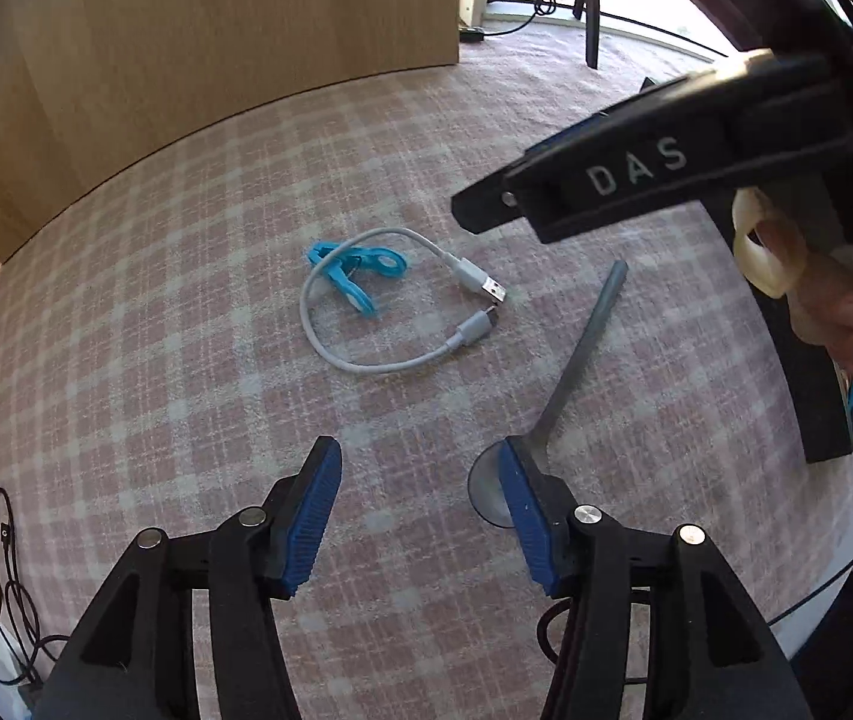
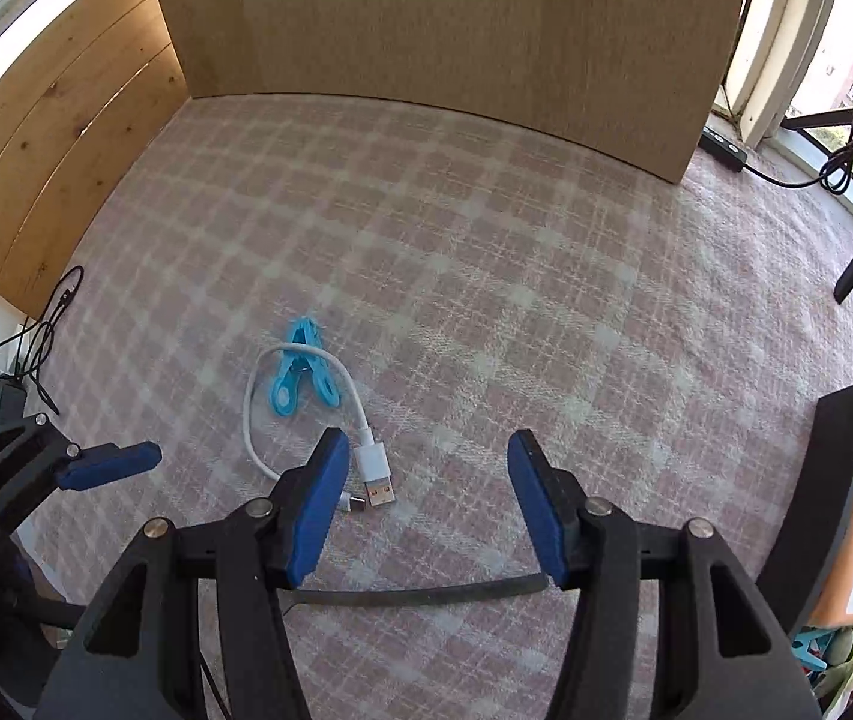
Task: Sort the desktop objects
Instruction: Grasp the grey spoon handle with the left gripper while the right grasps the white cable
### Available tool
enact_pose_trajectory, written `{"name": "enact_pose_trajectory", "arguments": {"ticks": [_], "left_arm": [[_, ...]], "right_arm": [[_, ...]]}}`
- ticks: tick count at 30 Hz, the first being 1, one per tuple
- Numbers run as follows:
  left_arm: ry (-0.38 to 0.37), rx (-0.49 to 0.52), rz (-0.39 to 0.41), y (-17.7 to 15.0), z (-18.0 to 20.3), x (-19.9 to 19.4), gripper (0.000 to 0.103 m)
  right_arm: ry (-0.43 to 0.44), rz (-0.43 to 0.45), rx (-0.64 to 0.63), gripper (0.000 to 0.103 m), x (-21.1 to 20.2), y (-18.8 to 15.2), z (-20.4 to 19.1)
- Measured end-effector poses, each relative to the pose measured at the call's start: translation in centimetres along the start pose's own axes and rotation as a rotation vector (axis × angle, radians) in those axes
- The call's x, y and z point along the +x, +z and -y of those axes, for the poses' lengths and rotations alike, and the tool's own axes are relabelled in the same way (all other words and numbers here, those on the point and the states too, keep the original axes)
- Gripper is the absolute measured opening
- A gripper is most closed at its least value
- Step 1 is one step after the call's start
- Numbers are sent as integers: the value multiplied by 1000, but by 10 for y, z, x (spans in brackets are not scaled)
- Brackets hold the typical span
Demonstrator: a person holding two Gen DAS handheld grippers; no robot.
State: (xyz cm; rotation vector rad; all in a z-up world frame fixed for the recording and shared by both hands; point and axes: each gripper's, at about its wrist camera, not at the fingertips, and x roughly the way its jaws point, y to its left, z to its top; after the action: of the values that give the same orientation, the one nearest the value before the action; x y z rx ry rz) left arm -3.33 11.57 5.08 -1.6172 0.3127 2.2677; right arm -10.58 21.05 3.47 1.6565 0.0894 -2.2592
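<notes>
A pink-and-white checked cloth (image 1: 198,324) covers the desk, with pale wooden panels (image 1: 216,30) standing behind it and a window off to the side. Through my left wrist camera I see the left gripper (image 1: 420,483) with its blue pads spread wide and nothing between them; the bowl of a grey spoon (image 1: 576,354) lies just under its right finger, handle running away toward the far right. Beyond sit a white USB cable (image 1: 366,354) looped around a blue clothes peg (image 1: 354,276), the two touching. The right gripper (image 1: 636,168) hangs above the spoon's far end, and a black box (image 1: 816,396) stands at the right edge. Through my right wrist camera the right gripper (image 2: 423,498) is also wide and empty, hovering over the cloth; the spoon's handle (image 2: 426,594) runs crosswise below its fingers, the cable's plugs (image 2: 375,480) lie just beside its left pad, and the peg (image 2: 303,366) sits farther off. The box (image 2: 834,498), already holding items, is at the right, so I judge it the sorting bin. My worry: the cable and peg are tangled, so lifting one may drag the other, and the thin flat spoon could slip from the pads or snag the cloth if I close too low
</notes>
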Motion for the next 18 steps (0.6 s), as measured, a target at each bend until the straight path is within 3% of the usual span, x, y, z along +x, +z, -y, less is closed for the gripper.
{"name": "enact_pose_trajectory", "arguments": {"ticks": [8, 12, 14, 18], "left_arm": [[0, 108, -8, 10, 42, 25, 58], [36, 161, -18, 9, 55, 38, 58], [41, 180, 5, 8, 59, 36, 55], [21, 207, 15, 8, 65, 35, 37]], "right_arm": [[27, -41, -76, 54, 20, 10, -1], [48, -47, -93, 54, 25, 12, 0], [50, -51, -105, 54, 28, 12, -1], [36, -55, -133, 54, 37, 15, -5]]}}
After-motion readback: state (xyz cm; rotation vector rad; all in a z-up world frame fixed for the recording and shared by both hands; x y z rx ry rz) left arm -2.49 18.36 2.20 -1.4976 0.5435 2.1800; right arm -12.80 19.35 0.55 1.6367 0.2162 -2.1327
